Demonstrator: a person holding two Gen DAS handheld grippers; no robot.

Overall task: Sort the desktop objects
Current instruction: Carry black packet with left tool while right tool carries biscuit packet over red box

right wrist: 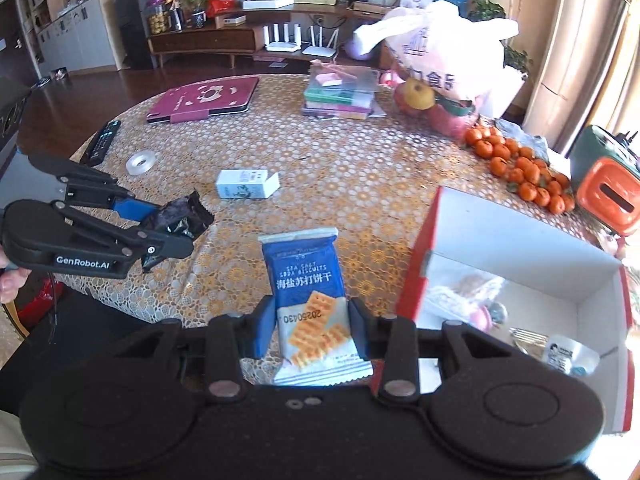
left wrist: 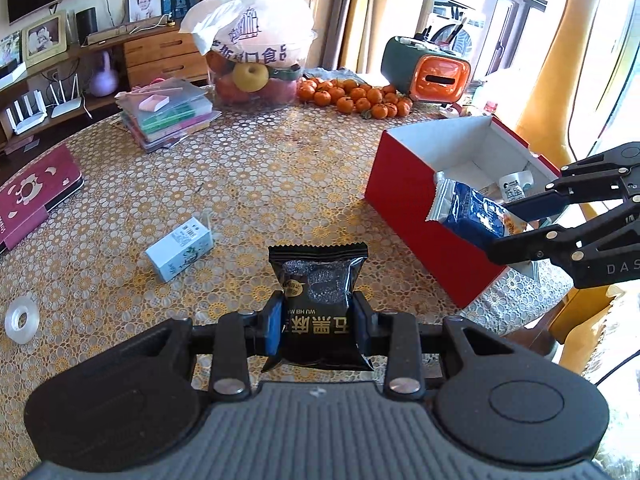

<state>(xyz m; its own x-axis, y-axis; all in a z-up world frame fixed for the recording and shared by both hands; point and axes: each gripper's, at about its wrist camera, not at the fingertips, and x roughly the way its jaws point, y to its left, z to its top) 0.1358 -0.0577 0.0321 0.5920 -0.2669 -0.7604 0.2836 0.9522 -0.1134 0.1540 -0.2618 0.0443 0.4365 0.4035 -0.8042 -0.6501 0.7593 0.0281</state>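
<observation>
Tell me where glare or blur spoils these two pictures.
Left wrist view: window light blows out the upper right; black snack packet is sharp. Right wrist view: red box interior is washed out, its contents blurred; biscuit packet is clear.

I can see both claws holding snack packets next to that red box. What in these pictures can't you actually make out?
- Red box contents: right wrist view, glare blurs the pale wrappers inside.
- Black packet label: left wrist view, the left gripper pads cover its sides.
- Blue biscuit packet: right wrist view, small print too fine; the right gripper body cuts off its lower end.
</observation>
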